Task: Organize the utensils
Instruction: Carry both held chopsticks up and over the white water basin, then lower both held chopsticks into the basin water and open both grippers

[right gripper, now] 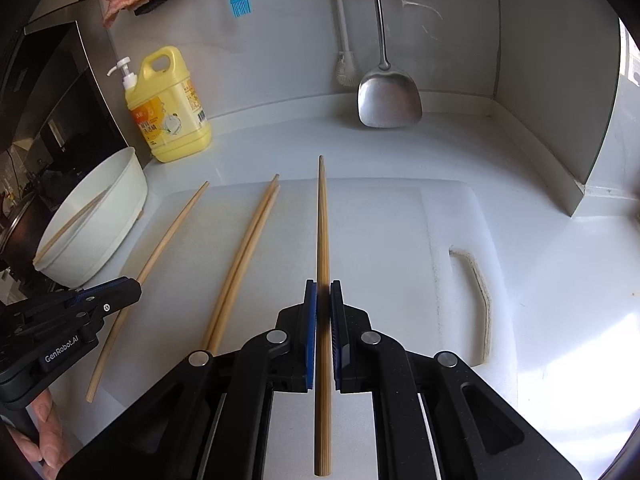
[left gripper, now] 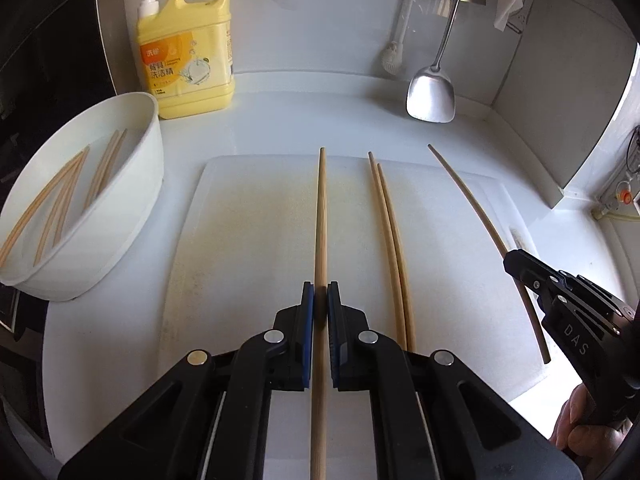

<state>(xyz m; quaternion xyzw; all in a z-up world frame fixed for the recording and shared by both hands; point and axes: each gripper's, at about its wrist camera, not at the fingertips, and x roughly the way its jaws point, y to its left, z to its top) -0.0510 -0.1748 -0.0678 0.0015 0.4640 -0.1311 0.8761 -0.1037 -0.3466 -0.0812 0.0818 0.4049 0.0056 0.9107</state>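
Each gripper has its fingers closed tight on one chopstick. The left gripper (left gripper: 321, 300) pinches the left chopstick (left gripper: 321, 216) some way back from its middle, tip pointing away over the board (left gripper: 248, 240); the right gripper (right gripper: 323, 300) clamps the right chopstick (right gripper: 322, 220) in the same manner. In the left view the right gripper shows at the frame's edge with its stick running through it, and a hand (left gripper: 576, 428) shows beneath it. Two more chopsticks, the pair (left gripper: 390, 240), lie side by side and touching on the board between the held ones. More sticks rest in the white bowl (left gripper: 132, 200) at the left edge of the tabletop (left gripper: 280, 120), beside the soap bottle (left gripper: 186, 48). A steel spatula (left gripper: 432, 92) hangs against the back wall. The sticks look like light, stiff bamboo, round and thin, so they are likely to roll on the board or pivot between flat pads if gripped far from their balance point. Taking hold near the middle, square across the shaft, should keep the tip from drooping. They are not fragile, so a firm squeeze should do no harm. Whether the held sticks have cleared the board cannot be told for certain.
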